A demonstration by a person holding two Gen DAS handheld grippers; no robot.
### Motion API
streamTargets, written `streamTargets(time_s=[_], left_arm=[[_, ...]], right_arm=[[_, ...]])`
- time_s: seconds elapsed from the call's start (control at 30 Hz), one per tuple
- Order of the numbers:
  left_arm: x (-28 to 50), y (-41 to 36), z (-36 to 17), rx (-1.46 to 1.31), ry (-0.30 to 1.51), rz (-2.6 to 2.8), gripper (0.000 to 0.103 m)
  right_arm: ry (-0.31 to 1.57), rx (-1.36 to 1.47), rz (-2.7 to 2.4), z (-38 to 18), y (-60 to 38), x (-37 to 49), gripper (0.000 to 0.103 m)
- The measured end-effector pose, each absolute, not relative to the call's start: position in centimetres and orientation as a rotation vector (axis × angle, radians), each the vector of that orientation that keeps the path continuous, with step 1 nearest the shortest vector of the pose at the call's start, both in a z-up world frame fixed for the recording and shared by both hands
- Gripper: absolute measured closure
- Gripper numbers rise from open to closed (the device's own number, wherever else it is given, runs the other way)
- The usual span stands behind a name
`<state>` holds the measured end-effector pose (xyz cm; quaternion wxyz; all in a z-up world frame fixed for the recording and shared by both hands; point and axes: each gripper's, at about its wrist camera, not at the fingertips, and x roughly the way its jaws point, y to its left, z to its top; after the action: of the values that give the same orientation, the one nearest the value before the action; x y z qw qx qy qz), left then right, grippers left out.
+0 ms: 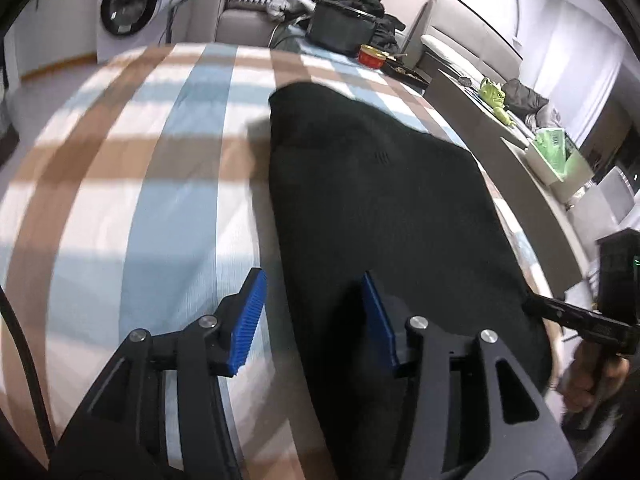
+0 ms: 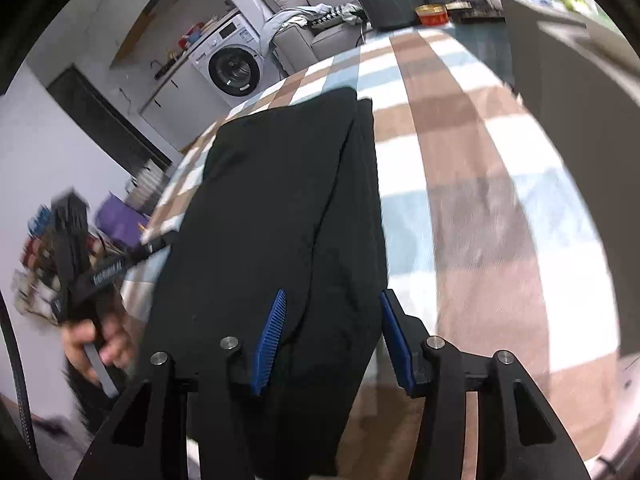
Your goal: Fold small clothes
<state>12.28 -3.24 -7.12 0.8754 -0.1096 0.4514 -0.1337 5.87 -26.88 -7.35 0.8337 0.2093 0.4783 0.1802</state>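
Your left gripper point(image 1: 316, 320) is nearest the lens: blue pads spread wide, nothing between them. Its left pad point(image 1: 248, 320) hangs over the checked cloth point(image 1: 152, 184); its right pad sits over the black garment point(image 1: 384, 208). The garment's long left edge runs up between the two pads.

Your right gripper point(image 2: 330, 340) is likewise spread, nothing pinched. Its left pad point(image 2: 270, 344) is over the garment point(image 2: 272, 208); its right pad sits at the garment's right edge, by the bare cloth point(image 2: 480, 208).

The garment lies flat, lengthwise away from you, one layer folded over another along a seam. Contact between pads and fabric: cannot tell, motion blur.

At the table's far end: a black bin point(image 1: 344, 26) and a red tin point(image 1: 372, 56).
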Motion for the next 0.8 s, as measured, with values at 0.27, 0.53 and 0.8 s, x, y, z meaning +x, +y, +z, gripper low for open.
streamTargets(time_s=[0.27,0.53,0.8], left_arm=[[7.1,-4.0,-7.7,-0.245,0.99,-0.364,0.056],[7.3,-4.0,-8.1,-0.245,0.948,-0.339,0.076],[12.8,-1.8,-6.8,-0.224,0.897,-0.198,0.076]], right_arm=[[0.984,0.516,0.455,-7.2,-27.0,2.8,0.035],[0.978,0.373,0.447,-7.7,-22.9,3.6,0.064],[0.958,0.287,0.408,-7.1,-18.5,9.0,0.068]])
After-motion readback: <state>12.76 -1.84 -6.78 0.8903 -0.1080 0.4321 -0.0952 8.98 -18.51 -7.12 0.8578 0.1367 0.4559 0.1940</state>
